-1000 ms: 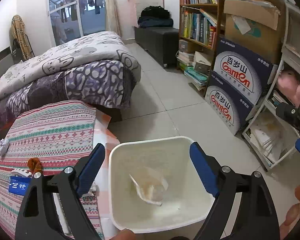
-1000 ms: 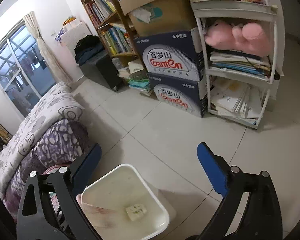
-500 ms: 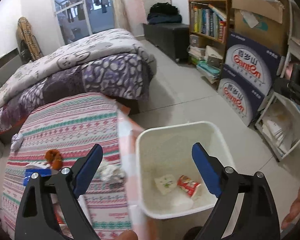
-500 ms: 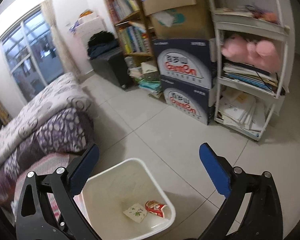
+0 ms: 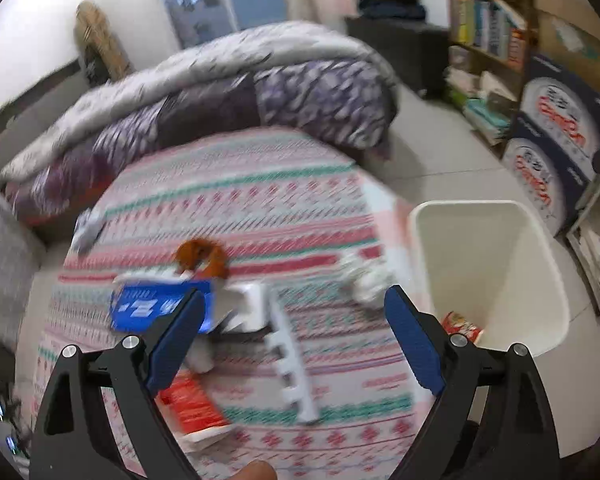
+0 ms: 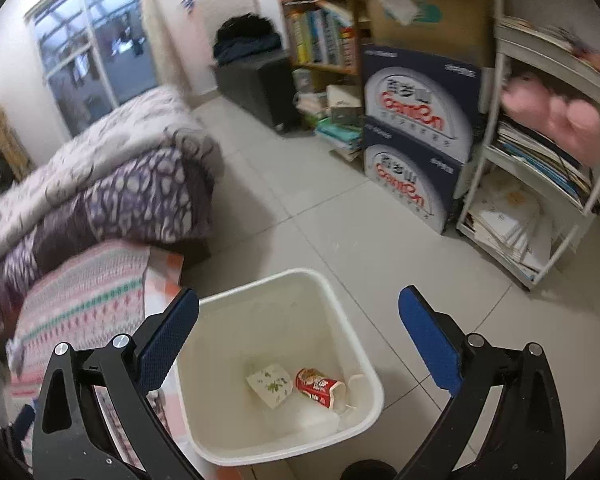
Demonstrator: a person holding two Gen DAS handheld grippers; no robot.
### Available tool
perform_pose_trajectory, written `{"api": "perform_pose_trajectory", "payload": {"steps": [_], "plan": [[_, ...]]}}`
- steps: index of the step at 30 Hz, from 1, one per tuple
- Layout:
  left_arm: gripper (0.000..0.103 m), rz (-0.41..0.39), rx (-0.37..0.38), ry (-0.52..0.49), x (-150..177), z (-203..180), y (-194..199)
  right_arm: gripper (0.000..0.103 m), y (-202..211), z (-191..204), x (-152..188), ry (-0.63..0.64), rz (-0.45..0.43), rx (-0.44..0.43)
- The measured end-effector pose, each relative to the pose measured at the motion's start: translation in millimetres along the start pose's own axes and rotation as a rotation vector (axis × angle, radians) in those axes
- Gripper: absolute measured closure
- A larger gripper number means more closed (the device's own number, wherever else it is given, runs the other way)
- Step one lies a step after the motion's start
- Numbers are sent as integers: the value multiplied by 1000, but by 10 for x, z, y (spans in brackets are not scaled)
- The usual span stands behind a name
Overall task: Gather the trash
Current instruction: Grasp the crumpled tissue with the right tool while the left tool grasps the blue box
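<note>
Trash collection, partly done: white bin [image 6: 364, 360] on floor at counter's [image 5: 260, 208] right edge holds red wrapper [image 6: 318, 386] and printed paper [image 6: 270, 388]; crumpled tissue [image 5: 366, 276], blue box [image 5: 156, 306], orange peel [image 5: 202, 258] remain on counter; left gripper [image 5: 292, 336] and right gripper [image 6: 296, 340] both wide, empty.

Bin [image 6: 364, 332] on the floor right of the table [image 5: 260, 200], holding a wrapper [image 6: 318, 387] beside a paper scrap [image 6: 270, 385].
</note>
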State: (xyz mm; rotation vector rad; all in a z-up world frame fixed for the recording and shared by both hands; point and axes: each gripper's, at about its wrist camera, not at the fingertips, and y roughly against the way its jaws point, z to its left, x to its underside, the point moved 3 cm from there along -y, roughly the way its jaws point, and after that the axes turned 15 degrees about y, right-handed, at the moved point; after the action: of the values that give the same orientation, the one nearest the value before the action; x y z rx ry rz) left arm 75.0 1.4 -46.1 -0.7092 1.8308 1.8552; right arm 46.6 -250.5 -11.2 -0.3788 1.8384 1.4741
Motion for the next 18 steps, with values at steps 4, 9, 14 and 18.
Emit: {"api": "perform_pose_trajectory", "payload": {"steps": [4, 9, 14, 18], "plan": [[15, 30, -41, 75, -71, 429, -99, 7, -112, 405, -3, 129, 27, -30], [15, 22, -74, 135, -233, 859, -105, 7, -315, 1045, 121, 350, 97, -124], [15, 39, -71, 201, -418, 1200, -123, 7, -567, 1608, 354, 543, 226, -237], [15, 69, -67, 234, -513, 1444, -194, 7, -642, 1913, 445, 648, 235, -261]]}}
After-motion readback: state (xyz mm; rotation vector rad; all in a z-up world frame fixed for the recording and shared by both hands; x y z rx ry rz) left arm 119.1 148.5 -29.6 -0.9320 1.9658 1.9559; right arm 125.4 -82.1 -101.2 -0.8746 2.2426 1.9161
